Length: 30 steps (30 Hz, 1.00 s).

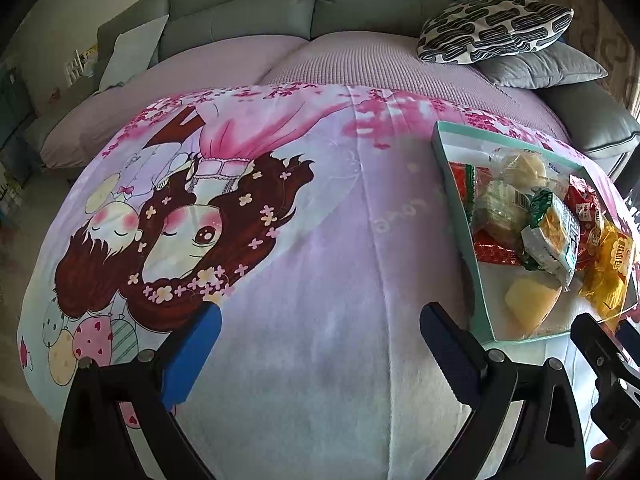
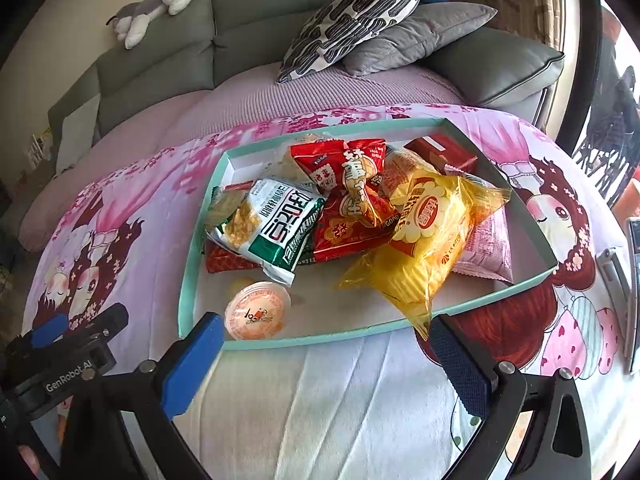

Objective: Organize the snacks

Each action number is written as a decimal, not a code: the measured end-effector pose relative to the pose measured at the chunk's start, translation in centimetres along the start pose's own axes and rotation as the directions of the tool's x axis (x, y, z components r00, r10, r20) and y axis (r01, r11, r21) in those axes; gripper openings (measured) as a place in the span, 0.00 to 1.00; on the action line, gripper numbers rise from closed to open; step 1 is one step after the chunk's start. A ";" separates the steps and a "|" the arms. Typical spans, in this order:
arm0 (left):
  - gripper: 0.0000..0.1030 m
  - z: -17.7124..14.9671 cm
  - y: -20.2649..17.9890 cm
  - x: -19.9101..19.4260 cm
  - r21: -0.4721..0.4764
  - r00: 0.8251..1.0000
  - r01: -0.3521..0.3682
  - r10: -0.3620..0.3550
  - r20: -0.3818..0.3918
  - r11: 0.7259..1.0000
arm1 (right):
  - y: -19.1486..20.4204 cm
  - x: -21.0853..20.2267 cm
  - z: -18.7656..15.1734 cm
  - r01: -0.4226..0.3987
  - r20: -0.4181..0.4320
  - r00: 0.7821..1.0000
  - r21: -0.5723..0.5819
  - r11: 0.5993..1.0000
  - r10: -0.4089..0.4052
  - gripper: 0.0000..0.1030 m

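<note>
From the left wrist, the left tool [image 1: 320, 344] hangs wide open over the bare pink cloth [image 1: 320, 240] with nothing in it. The tray [image 1: 460, 216] of snacks sits off to its right, and the right tool shows at the far right edge. From the right wrist, the right tool [image 2: 324, 356] is also wide open and holds nothing, just in front of the tray's near rim. All the snacks look piled inside: a green bag [image 2: 268, 232], red bags [image 2: 344, 168], a yellow bag [image 2: 424, 240] whose tail hangs over the rim, and a jelly cup [image 2: 258, 310]. I think the sorting is about done. Next may be tucking the yellow bag in; that needs a soft pinch on its crinkly end.
</note>
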<state>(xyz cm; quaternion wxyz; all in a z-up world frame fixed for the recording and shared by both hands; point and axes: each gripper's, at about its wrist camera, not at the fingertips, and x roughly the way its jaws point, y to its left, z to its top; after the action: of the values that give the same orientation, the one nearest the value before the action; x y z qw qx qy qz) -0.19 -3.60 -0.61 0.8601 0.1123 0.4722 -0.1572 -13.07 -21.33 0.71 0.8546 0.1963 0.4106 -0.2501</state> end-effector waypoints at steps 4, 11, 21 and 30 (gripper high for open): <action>0.97 -0.1 -0.2 0.4 0.010 1.000 -0.001 0.001 -0.012 1.000 | -0.2 0.4 -0.1 0.004 -0.009 1.000 0.005 1.000 -0.004 1.00; 0.97 -0.2 -0.4 0.8 0.023 1.000 0.002 -0.001 -0.018 1.000 | -0.4 0.7 -0.2 -0.002 -0.018 1.000 0.006 1.000 0.002 1.00; 0.97 -0.4 -0.3 1.9 0.025 1.000 0.012 -0.012 -0.027 1.000 | -0.5 1.2 -0.4 -0.010 -0.034 0.999 0.019 1.000 0.010 1.00; 0.97 -0.4 -0.1 2.4 0.020 0.999 0.020 -0.019 -0.036 1.000 | -0.6 1.9 -0.6 0.005 -0.053 0.999 0.018 1.000 -0.004 1.00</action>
<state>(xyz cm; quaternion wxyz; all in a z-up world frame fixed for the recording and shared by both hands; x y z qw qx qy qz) 0.67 -3.94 -2.82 0.8487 0.1192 0.4870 -0.1682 -12.77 -21.98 -1.25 0.8411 0.2094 0.4312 -0.2506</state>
